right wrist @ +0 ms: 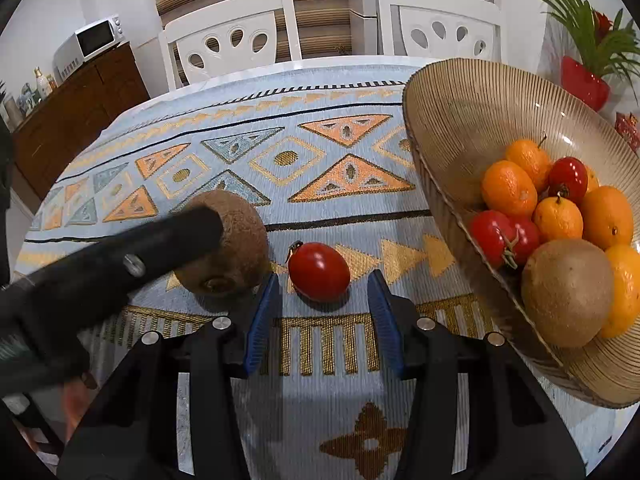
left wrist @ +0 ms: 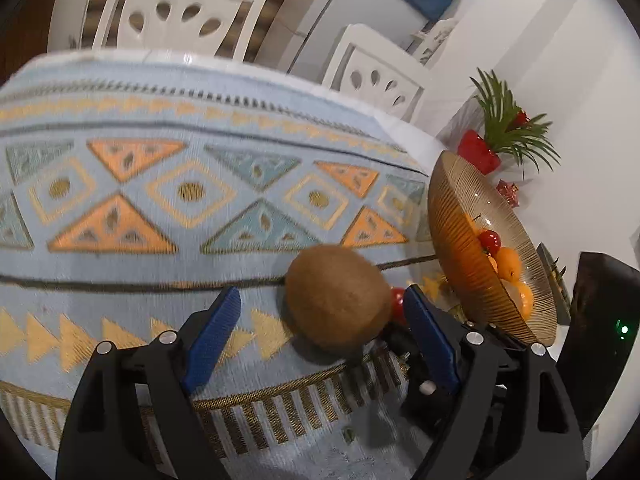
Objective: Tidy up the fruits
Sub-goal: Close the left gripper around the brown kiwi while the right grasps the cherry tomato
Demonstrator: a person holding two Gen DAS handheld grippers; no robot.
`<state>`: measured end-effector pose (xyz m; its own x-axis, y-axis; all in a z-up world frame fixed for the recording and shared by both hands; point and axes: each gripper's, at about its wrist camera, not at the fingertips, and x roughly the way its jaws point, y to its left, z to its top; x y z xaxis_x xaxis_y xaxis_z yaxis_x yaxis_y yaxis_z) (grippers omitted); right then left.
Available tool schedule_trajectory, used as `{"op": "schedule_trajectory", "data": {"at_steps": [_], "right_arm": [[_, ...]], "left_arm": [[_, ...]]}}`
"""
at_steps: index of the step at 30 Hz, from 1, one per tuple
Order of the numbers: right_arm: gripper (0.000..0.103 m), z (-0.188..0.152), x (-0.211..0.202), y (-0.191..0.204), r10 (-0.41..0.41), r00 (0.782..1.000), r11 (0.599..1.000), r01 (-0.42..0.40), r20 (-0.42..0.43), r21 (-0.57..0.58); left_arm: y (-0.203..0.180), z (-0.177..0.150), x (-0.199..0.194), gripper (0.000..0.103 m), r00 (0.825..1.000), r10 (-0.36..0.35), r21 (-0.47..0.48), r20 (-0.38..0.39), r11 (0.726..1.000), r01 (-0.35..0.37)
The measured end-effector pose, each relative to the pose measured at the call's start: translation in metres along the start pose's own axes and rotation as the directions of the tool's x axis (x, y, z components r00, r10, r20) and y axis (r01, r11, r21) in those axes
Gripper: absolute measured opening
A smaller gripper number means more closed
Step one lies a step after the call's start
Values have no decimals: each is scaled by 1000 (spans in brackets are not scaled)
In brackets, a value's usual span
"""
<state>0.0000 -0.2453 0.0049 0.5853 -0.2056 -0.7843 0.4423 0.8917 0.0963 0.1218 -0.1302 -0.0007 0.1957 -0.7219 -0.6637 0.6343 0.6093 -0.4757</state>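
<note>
Surface (right wrist: 344,364): covered by a pale blue woven cloth with orange and gold triangles.

Ribbed amber glass bowl (right wrist: 452,120): at 3 o'clock in the right wrist view, tilted by the lens. Holds mandarins (right wrist: 509,188), small tomatoes (right wrist: 495,236) and one kiwi in the bowl (right wrist: 567,292) nearest the camera.

Left hand-held gripper (left wrist: 322,322): jaws spread wide, blue pads well apart. Loose kiwi (left wrist: 338,296) lies on the cloth just ahead of the opening, toward the right pad; contact with either pad cannot be told. In the right wrist view the same gripper's black finger crosses in front of this kiwi from 9 o'clock.

Right hand-held gripper (right wrist: 322,300): jaws partly open, narrower than the left. Loose tomato (right wrist: 319,271) rests on the cloth at 12 o'clock from the pads, just past the tips, with a sliver of cloth visible on either side; the pads do not press it. Nothing held.

Loose kiwi and loose tomato sit near each other, apart, both outside the bowl, at its 9 o'clock.
</note>
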Motion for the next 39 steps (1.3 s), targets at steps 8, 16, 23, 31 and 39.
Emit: {"op": "schedule_trajectory", "data": {"at_steps": [8, 16, 23, 31, 39], "right_arm": [[31, 1, 1, -3, 3, 1000, 1000, -3, 15, 18], [31, -4, -8, -5, -7, 999, 999, 6, 42, 32], [31, -8, -17, -7, 3, 997, 1000, -5, 72, 31], [31, -9, -20, -5, 3, 996, 1000, -5, 91, 22], [31, -9, -26, -5, 31, 993, 999, -34, 117, 21]], "left_arm": [[-13, -2, 7, 82, 999, 48, 60, 5, 997, -48], [-20, -6, 8, 61, 998, 61, 120, -4, 991, -60], [-22, -6, 13, 64, 998, 60, 126, -26, 990, -56], [-12, -4, -2, 56, 999, 36, 69, 26, 997, -38], [3, 0, -14, 56, 994, 71, -11, 88, 997, -70]]}}
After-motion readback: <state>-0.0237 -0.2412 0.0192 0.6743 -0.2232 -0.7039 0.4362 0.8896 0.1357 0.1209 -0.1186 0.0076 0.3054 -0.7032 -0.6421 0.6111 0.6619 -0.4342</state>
